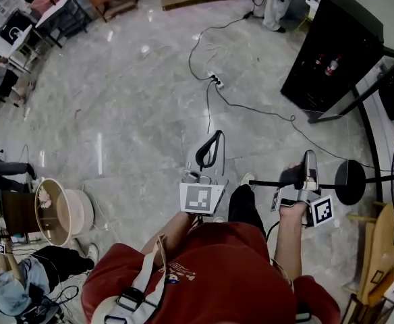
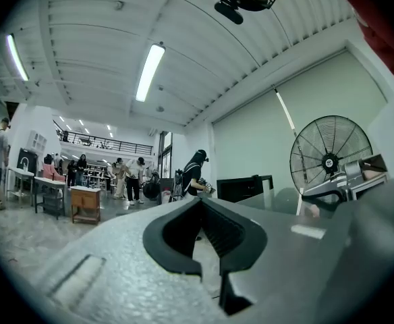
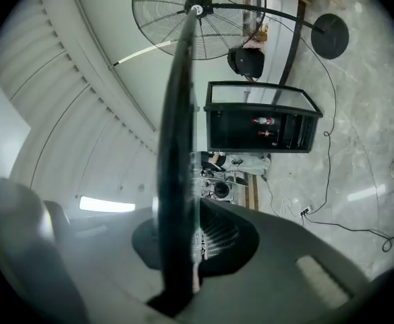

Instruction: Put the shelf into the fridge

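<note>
2 grippers are out in front of the person in the red shirt (image 1: 204,275), both pointing roughly level over the grey marble-look floor (image 1: 129,113). The right gripper (image 3: 191,208) is clamped tight on the thin, flat, dark-edged shelf (image 3: 177,133), which sits edge-on between its jaws and sticks out well past the tips. The left gripper (image 2: 200,204) has its jaws closed together with nothing in them. The black fridge cabinet with a few bottles inside (image 1: 332,46) stands well apart from the shelf, across the floor ahead and off to the right, near a black pedestal fan (image 3: 231,19).
</note>
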`<state>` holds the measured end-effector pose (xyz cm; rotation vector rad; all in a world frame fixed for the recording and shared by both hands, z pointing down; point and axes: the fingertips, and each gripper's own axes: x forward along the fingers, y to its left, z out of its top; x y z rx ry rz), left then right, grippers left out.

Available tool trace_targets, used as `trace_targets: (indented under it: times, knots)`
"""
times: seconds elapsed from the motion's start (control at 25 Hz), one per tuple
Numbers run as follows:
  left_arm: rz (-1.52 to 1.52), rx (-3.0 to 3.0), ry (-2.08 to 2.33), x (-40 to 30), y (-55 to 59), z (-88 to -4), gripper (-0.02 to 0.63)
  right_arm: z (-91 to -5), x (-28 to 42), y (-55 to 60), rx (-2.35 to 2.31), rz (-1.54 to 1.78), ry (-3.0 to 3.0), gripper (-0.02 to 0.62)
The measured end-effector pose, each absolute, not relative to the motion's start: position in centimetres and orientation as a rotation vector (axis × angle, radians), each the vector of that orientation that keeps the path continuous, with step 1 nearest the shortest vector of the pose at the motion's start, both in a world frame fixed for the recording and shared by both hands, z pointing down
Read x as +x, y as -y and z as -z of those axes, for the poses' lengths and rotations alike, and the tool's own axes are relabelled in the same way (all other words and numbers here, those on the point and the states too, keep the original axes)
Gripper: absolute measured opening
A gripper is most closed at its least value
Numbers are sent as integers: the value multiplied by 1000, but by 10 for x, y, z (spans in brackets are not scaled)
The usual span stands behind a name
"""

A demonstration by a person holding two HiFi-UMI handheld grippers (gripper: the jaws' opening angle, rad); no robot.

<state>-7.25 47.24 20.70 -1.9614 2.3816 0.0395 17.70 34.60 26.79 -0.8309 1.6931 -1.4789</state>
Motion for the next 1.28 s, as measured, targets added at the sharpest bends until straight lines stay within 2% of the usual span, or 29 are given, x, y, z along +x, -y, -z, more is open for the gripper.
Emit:
trace_targets:
  times: [0.64, 1.28]
  knots:
    - [19, -2068, -2305, -74, -213, -207, 6, -269, 181, -123, -888, 1426, -1648, 9]
    - [-19, -2223, -2151, -65, -67, -217, 6, -295, 197, -22, -992, 1373, -1517, 8]
